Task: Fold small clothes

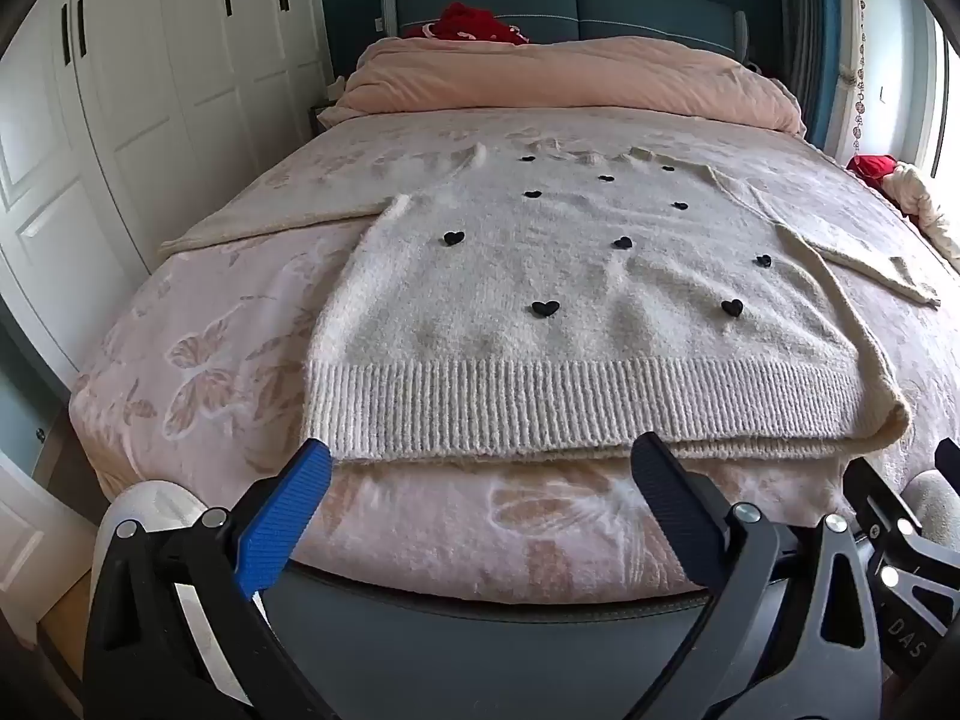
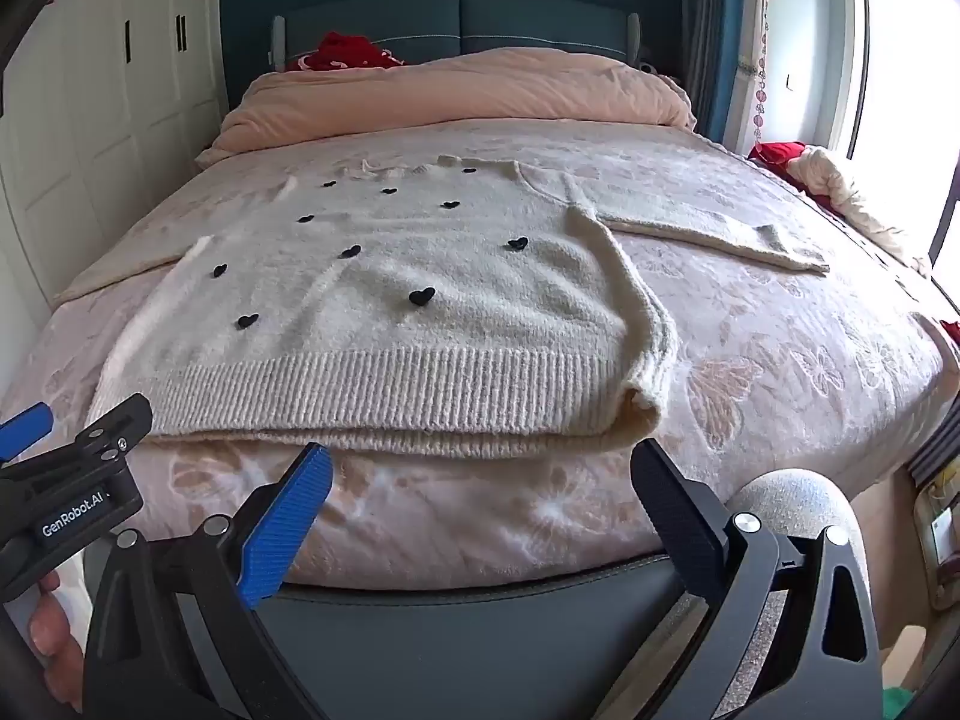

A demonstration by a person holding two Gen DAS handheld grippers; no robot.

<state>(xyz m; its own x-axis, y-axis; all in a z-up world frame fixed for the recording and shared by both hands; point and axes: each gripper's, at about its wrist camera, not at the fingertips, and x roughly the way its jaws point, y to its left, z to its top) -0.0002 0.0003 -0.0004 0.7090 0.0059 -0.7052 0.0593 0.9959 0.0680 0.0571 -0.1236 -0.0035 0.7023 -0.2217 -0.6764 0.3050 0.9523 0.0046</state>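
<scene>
A fluffy cream knitted sweater dotted with small black hearts lies flat and face up on the pink butterfly-patterned bed cover, its ribbed hem nearest the foot of the bed and its neckline toward twelve o'clock. Laid out this way, body smoothed and both sleeves spread, it looks ready for a first fold. The left sleeve runs out toward ten o'clock; the right sleeve stretches toward two o'clock, ending well short of the bed's edge.

The left gripper hovers just short of the hem at six o'clock, its jaws spread wide with nothing between them. The right gripper hangs the same way near the hem's right corner, released and empty. Both tilt downward, seemingly lined up to take the hem.

The hem sits close to the foot edge, so little cover is spare there. Open cover surrounds the sweater on both sides and toward the rolled peach duvet at twelve o'clock, leaving room to fold inward.
</scene>
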